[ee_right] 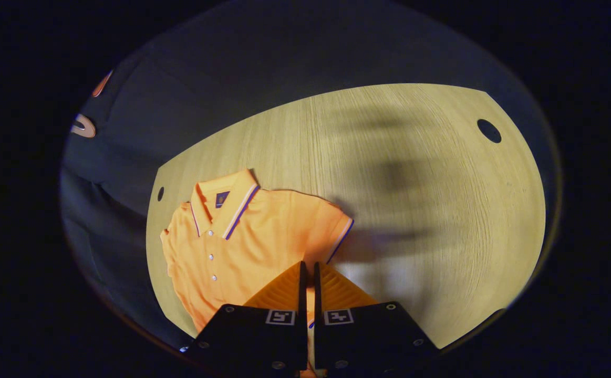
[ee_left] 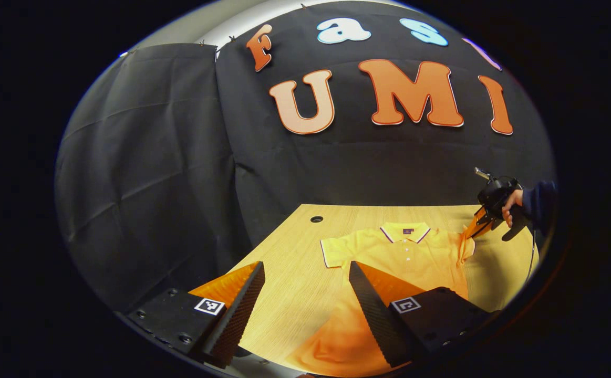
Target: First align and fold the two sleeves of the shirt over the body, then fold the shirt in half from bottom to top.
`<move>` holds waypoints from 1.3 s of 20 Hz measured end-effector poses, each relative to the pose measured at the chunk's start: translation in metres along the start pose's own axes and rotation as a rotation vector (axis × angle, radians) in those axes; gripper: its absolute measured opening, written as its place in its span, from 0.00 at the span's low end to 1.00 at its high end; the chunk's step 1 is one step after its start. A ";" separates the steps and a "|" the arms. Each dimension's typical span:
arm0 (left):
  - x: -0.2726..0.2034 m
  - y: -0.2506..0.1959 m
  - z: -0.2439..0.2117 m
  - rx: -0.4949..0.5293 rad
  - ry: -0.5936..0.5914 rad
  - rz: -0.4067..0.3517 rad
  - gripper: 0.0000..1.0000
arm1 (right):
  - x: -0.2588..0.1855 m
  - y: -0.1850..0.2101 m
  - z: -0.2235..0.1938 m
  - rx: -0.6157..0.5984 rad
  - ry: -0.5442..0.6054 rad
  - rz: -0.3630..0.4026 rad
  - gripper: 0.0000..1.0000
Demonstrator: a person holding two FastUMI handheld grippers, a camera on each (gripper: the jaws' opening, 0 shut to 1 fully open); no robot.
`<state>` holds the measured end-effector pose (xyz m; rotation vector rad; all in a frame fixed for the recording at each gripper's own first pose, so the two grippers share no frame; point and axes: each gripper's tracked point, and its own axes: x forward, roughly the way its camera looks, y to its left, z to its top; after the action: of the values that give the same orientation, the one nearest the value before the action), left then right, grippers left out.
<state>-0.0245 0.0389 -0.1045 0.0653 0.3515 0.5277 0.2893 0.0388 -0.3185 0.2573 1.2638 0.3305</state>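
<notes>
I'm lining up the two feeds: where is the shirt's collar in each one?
Left gripper view: the collar sits right of centre, at the far end of the shirt, beyond the open jaws.
Right gripper view: the collar lies left of centre, up and left of the closed jaws.
Shared landmark: the button placket running down from the collar.

No text can be read: the shirt (ee_right: 263, 231) collar label (ee_right: 221, 199) is too small, and the gripper blocks bear only square markers (ee_left: 209, 306).
</notes>
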 end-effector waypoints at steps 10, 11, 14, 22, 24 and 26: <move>0.000 0.016 -0.023 -0.033 0.057 0.060 0.99 | 0.014 0.078 0.011 -0.012 -0.032 0.187 0.06; 0.000 0.016 -0.026 -0.037 0.064 0.067 0.99 | 0.014 0.081 0.008 -0.002 -0.018 0.204 0.02; 0.000 0.021 -0.030 -0.044 0.081 0.084 0.99 | 0.017 0.095 0.010 0.000 -0.015 0.256 0.27; 0.045 0.020 -0.028 -0.113 0.120 0.048 0.99 | -0.011 0.074 0.017 -0.104 -0.133 0.217 0.74; 0.063 0.010 -0.021 -0.136 0.134 0.001 0.99 | -0.025 0.067 0.018 -0.128 -0.188 0.190 0.84; 0.083 0.005 -0.015 -0.140 0.136 -0.044 0.99 | -0.041 0.060 0.016 -0.138 -0.233 0.168 0.87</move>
<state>0.0350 0.0846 -0.1433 -0.1142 0.4468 0.5128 0.2877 0.0787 -0.2557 0.2759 0.9879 0.5150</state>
